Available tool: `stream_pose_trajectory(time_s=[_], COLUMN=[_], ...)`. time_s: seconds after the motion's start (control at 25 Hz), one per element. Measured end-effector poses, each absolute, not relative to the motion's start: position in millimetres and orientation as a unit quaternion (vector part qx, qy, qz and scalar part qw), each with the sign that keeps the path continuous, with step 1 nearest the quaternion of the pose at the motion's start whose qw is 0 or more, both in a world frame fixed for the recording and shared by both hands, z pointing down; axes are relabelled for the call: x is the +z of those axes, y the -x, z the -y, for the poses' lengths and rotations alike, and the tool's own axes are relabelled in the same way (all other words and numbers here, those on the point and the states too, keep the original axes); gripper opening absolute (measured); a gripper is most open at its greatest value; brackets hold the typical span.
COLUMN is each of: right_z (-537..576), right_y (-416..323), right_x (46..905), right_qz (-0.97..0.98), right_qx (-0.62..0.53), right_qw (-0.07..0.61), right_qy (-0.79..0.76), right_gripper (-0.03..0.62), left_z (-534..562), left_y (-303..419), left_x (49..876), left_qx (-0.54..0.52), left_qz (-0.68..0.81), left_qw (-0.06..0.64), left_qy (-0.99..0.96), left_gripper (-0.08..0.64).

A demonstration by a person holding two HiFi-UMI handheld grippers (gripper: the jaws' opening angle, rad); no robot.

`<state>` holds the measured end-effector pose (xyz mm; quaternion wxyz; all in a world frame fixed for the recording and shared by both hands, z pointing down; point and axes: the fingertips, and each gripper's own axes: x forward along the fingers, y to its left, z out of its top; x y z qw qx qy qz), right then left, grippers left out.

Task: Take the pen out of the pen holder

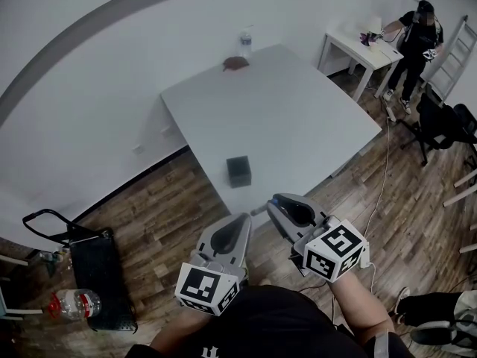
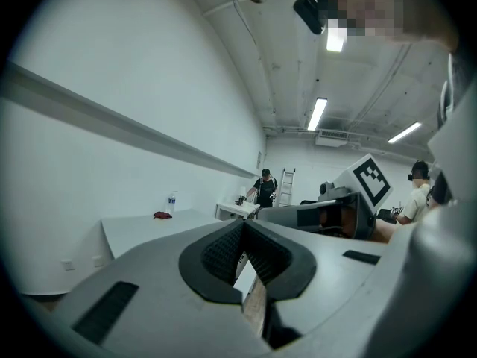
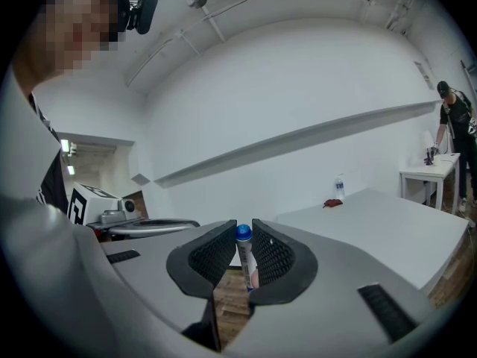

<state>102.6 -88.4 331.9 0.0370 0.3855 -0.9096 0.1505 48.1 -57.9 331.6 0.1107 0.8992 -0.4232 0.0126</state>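
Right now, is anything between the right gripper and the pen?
Nothing visible: the right gripper holds the blue-capped pen clamped between its jaws, away from the black pen holder on the table.

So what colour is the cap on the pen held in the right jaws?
Blue cap, on a whitish pen; clearest in the right gripper view.
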Motion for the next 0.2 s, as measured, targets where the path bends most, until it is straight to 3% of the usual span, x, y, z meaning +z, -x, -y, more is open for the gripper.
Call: stream_pose_trajectory(time_s=[0.2], right_z=[85.4], right_y=[-102.8], right_x=[333.9], right_qz=[0.91], right_qx=[0.151], right_qw=[0.037], right_qy=[-0.385], right_gripper=[0.069], left_z=[54.4], left_y=[-47.1], left_x=[333.1], left_qx=[0.01], left_qz=[0.424], left_qw=[0.109], left_qy=[-0.899], left_gripper=[0.006])
